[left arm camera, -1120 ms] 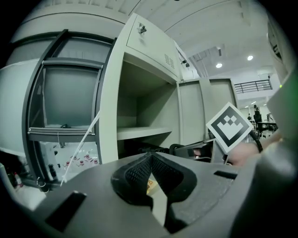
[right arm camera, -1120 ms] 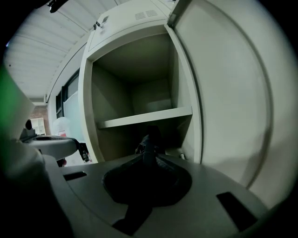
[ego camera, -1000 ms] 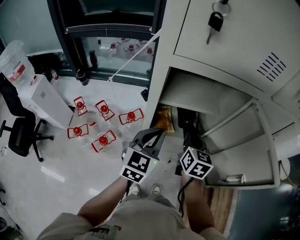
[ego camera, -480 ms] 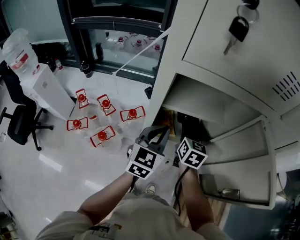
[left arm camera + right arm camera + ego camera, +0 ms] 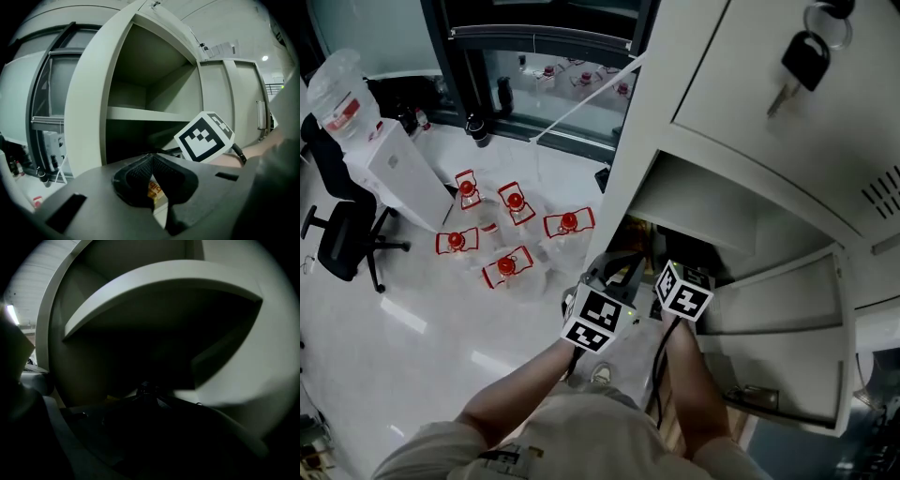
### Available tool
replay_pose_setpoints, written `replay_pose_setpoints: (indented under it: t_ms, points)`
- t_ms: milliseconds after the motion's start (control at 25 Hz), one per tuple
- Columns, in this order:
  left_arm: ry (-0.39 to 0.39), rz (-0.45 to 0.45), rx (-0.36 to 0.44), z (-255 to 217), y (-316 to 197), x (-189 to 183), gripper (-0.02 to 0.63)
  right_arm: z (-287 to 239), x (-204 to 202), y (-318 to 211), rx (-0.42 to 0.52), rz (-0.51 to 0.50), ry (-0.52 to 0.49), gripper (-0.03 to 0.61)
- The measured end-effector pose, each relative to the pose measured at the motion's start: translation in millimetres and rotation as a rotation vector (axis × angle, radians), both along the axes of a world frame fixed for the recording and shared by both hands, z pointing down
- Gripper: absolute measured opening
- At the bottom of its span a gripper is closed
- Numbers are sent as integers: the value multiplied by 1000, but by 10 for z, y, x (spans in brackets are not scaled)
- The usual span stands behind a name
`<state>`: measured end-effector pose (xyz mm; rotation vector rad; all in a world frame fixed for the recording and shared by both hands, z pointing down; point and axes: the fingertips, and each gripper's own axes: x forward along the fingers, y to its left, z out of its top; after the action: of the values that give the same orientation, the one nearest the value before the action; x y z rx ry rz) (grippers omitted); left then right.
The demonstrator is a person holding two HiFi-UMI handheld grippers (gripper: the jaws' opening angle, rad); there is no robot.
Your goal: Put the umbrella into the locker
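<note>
The grey locker [image 5: 750,187] stands open, with its lower compartment [image 5: 140,136] dark under a shelf. My right gripper [image 5: 677,261] reaches into that compartment, its marker cube [image 5: 684,291] at the opening. In the dim right gripper view its jaws close to a point [image 5: 147,391] on a dark, slim thing that looks like the black umbrella [image 5: 146,389]; most of it is lost in shadow. My left gripper [image 5: 619,265] hovers just left of the opening, shut and holding nothing [image 5: 151,161].
The locker door [image 5: 787,337] hangs open at the right. A key [image 5: 802,56] dangles from the upper door. A yellow packet [image 5: 639,232] lies on the compartment floor. Several red-capped water jugs [image 5: 508,267], a white box [image 5: 398,178] and an office chair [image 5: 337,234] stand on the floor at left.
Both grippers have moved forward toward the locker. The right gripper's cube has gone from in front of the opening to its mouth. The left gripper stays shut.
</note>
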<state>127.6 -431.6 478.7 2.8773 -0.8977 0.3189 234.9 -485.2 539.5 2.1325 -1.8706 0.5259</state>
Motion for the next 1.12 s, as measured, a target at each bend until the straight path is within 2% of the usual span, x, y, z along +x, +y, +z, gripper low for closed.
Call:
replay_pose_setpoints:
  t_ms: [400,720,800,920,1120]
  points:
    - [-2,-2,-23,76,13,53,8,261,-9,-192,-73,-27,-26,25]
    - [-11,-13,-44,102,12,41,8,301,-101,-301,-81,-125,-39,35]
    - [-12,-9,-41,86,29,61,8,275,-116,-258,-76,-132,-49,36]
    - [-13,-3,-38,59,62,77,8,190,-137,-180,-60,-135,-62,96]
    - [-9,-7,-25,-24,111,58,8,-75,-126,-1,0,-113,-28,97]
